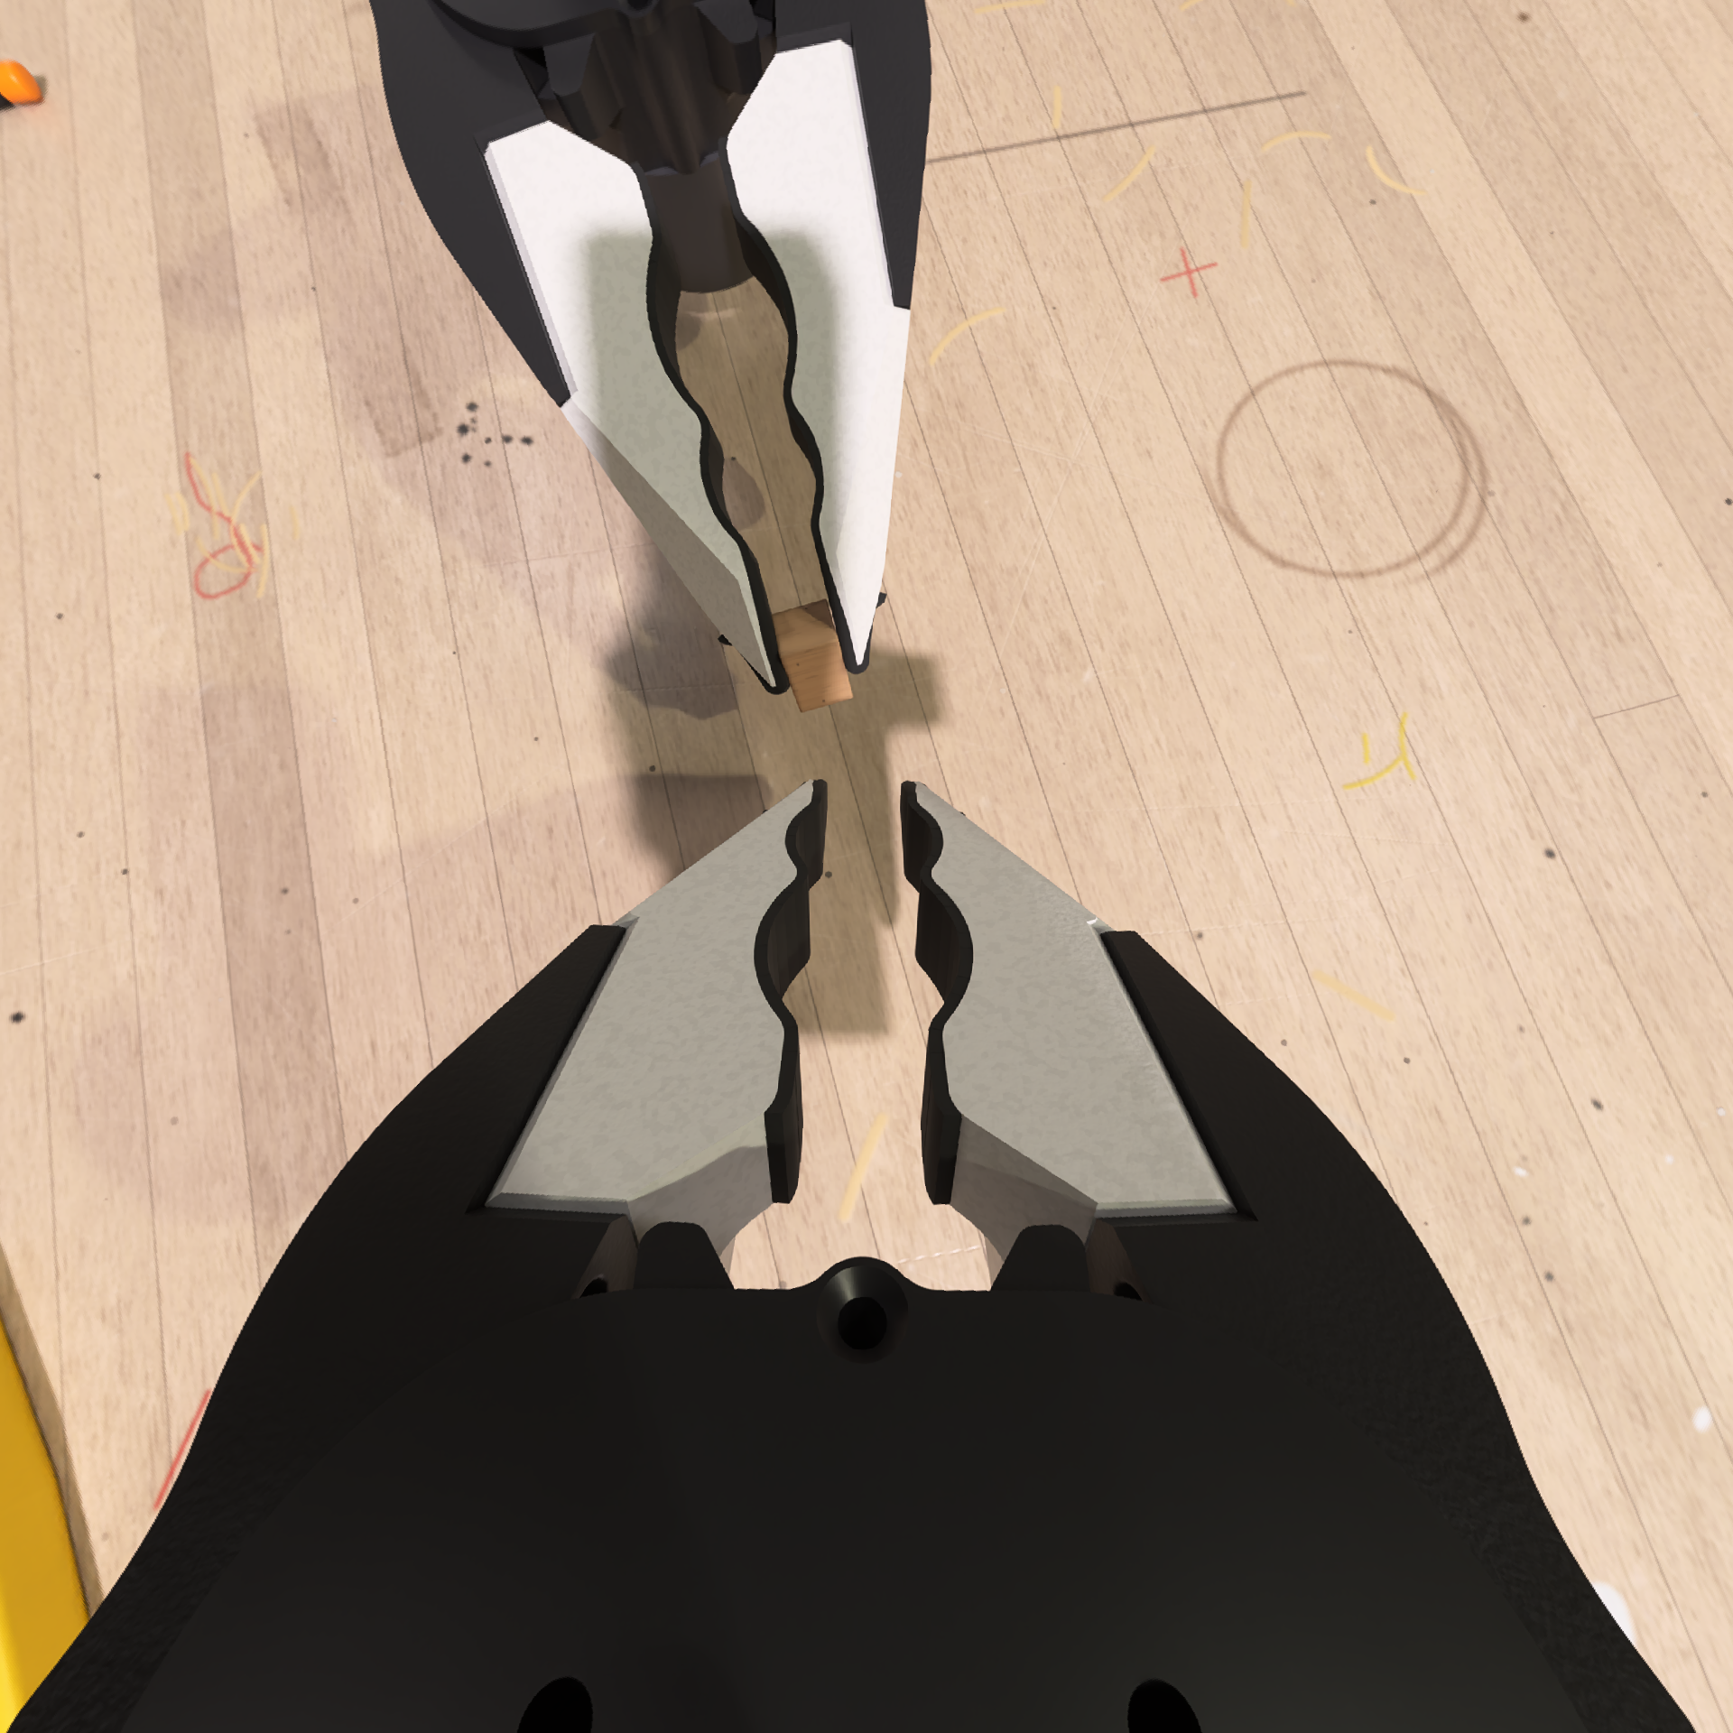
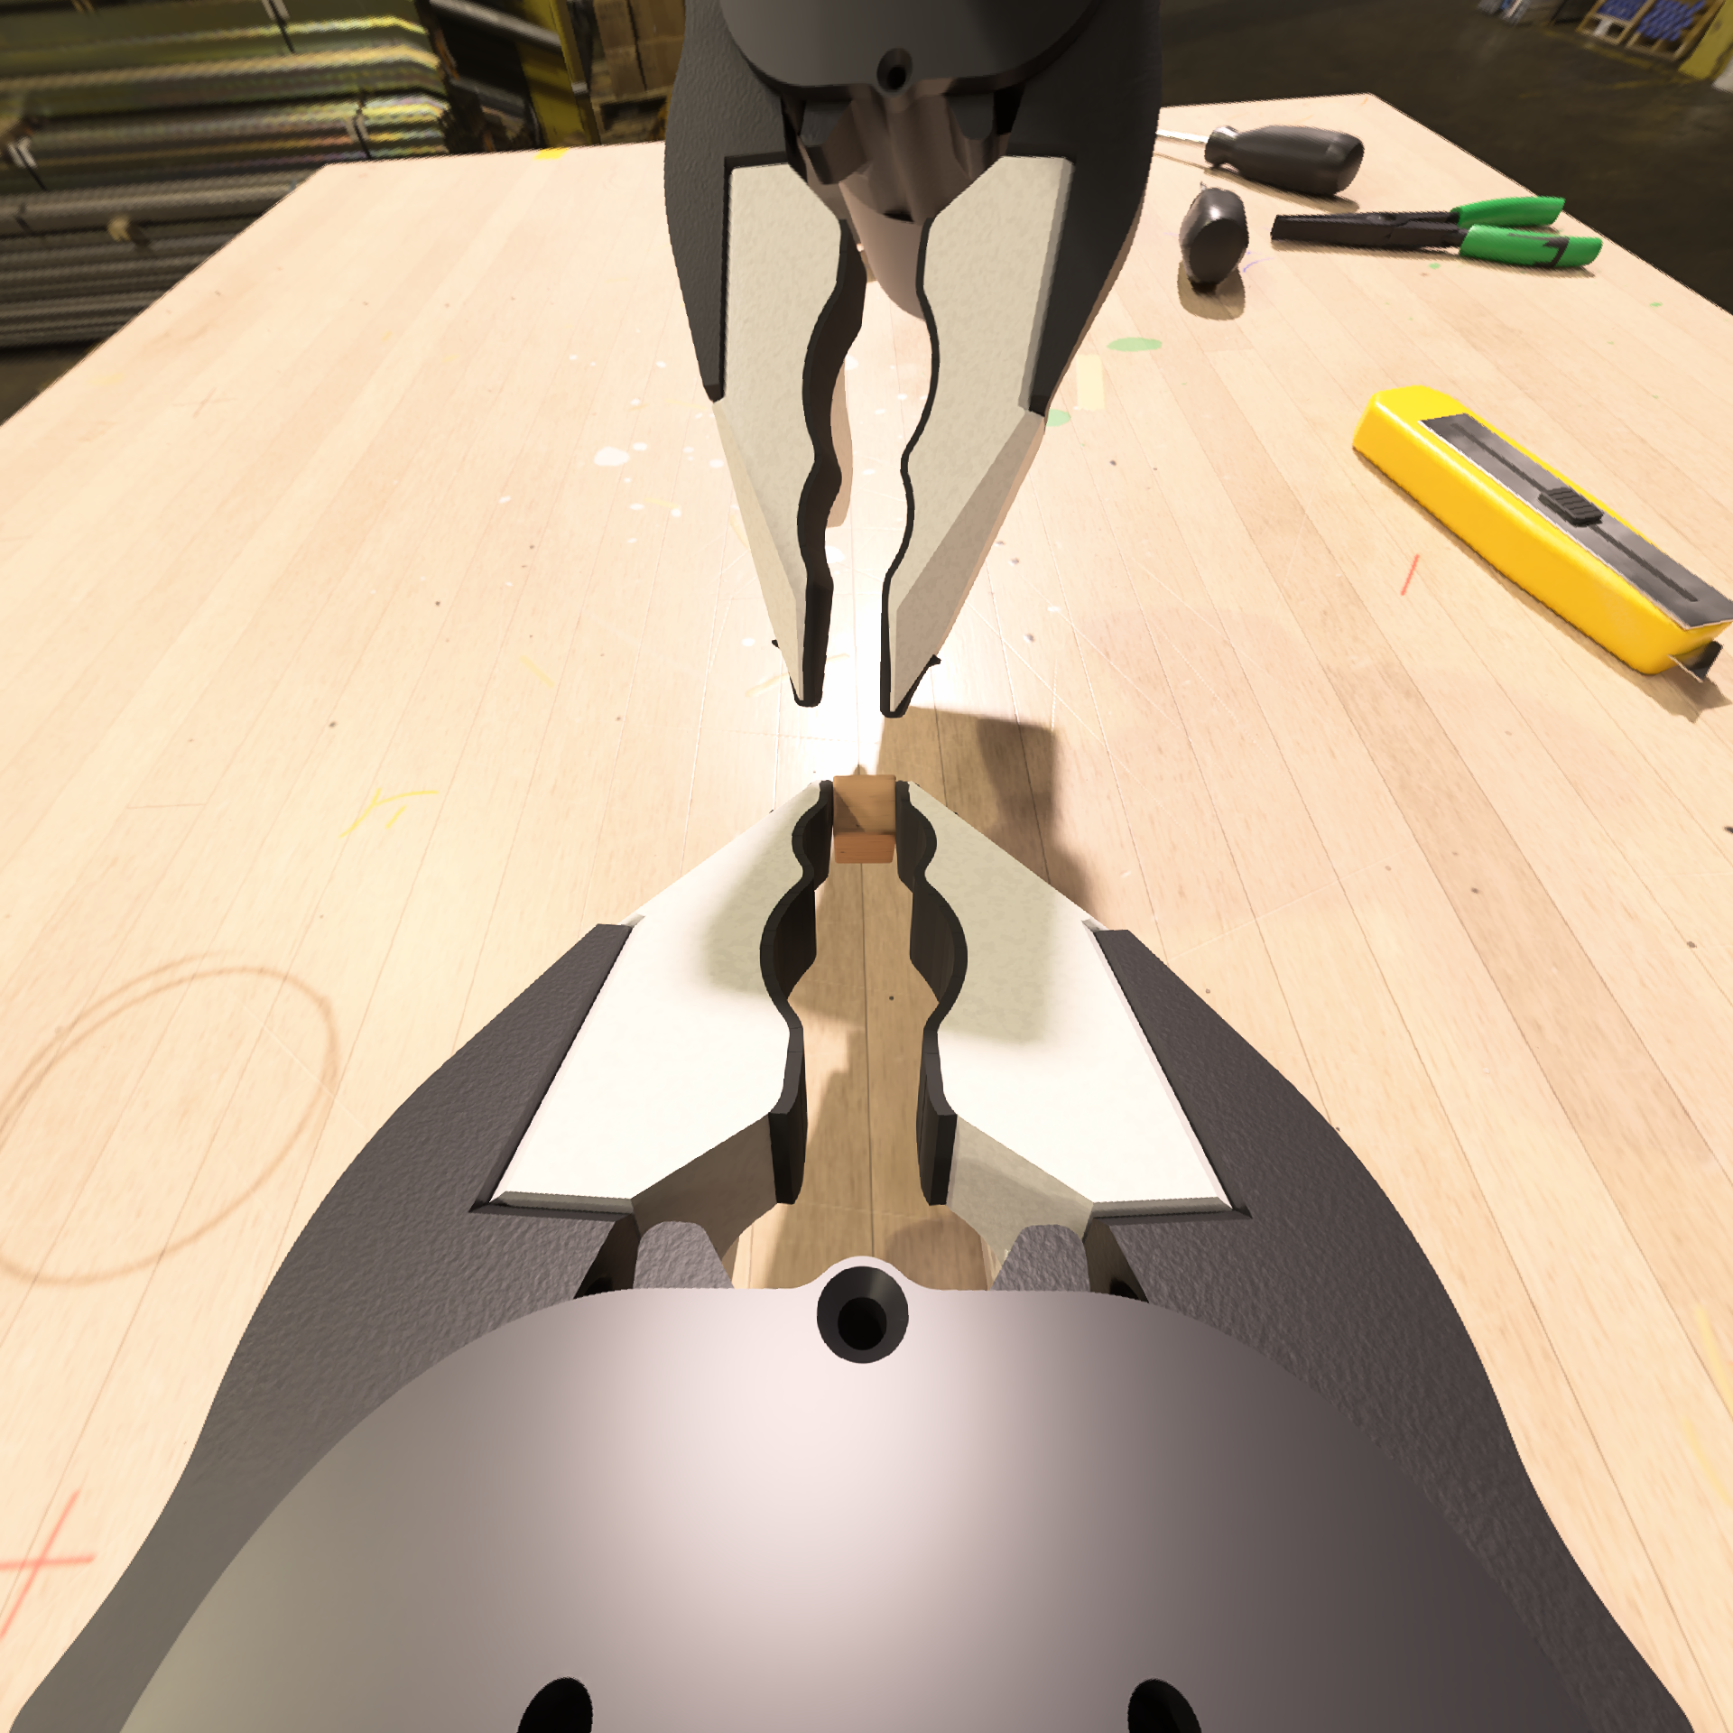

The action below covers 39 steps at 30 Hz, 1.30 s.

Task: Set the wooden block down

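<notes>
A workshop or warehouse is indicated. A plank workbench (image 2: 375, 563), marked with paint spots, pencil scribbles and a ring stain (image 1: 1350, 469), is seen. Hand tools are laid on it: a yellow utility knife (image 2: 1538, 534), green-handled pliers (image 2: 1444, 230) and a black-handled screwdriver (image 2: 1285, 159). Stacked metal stock (image 2: 206, 141) and yellow racking (image 2: 586, 66) are seen behind.

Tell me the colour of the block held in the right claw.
Light tan wood, a darker orange-brown on one face; the wooden block shows best in the right wrist view.
</notes>
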Motion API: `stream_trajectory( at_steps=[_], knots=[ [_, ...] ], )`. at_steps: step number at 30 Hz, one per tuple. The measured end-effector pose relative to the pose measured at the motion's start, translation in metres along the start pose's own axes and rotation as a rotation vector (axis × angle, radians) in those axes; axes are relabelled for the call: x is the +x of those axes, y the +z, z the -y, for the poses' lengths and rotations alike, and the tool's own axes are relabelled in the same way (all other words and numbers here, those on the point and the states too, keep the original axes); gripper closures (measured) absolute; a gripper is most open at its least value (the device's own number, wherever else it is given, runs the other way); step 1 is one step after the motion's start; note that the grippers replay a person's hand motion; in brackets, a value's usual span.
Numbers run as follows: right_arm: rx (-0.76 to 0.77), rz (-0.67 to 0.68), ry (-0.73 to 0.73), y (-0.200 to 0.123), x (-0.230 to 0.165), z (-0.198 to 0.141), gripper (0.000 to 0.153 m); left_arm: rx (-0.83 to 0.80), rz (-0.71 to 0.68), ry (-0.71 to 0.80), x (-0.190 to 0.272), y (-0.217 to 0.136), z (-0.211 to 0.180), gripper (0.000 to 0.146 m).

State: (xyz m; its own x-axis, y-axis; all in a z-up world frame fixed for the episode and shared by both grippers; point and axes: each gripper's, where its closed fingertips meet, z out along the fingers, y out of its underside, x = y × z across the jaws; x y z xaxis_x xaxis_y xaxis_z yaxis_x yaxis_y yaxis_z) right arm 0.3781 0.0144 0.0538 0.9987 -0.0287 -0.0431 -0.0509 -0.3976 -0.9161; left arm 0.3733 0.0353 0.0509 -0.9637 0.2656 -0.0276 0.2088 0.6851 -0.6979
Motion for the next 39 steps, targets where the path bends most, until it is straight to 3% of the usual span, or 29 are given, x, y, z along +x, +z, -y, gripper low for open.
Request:
stream_trajectory(
  at_steps=[25, 39],
  knots=[
    [0.063, -0.01, -0.003, -0.005, 0.002, 0.01, 0.14, 0.05, 0.067, -0.013, -0.002, -0.006, 0.009, 0.131],
    [0.004, 0.007, 0.036, 0.002, 0.0, 0.001, 0.14, -0.059, 0.089, 0.049, 0.001, 0.0, -0.002, 0.131]
  ],
)
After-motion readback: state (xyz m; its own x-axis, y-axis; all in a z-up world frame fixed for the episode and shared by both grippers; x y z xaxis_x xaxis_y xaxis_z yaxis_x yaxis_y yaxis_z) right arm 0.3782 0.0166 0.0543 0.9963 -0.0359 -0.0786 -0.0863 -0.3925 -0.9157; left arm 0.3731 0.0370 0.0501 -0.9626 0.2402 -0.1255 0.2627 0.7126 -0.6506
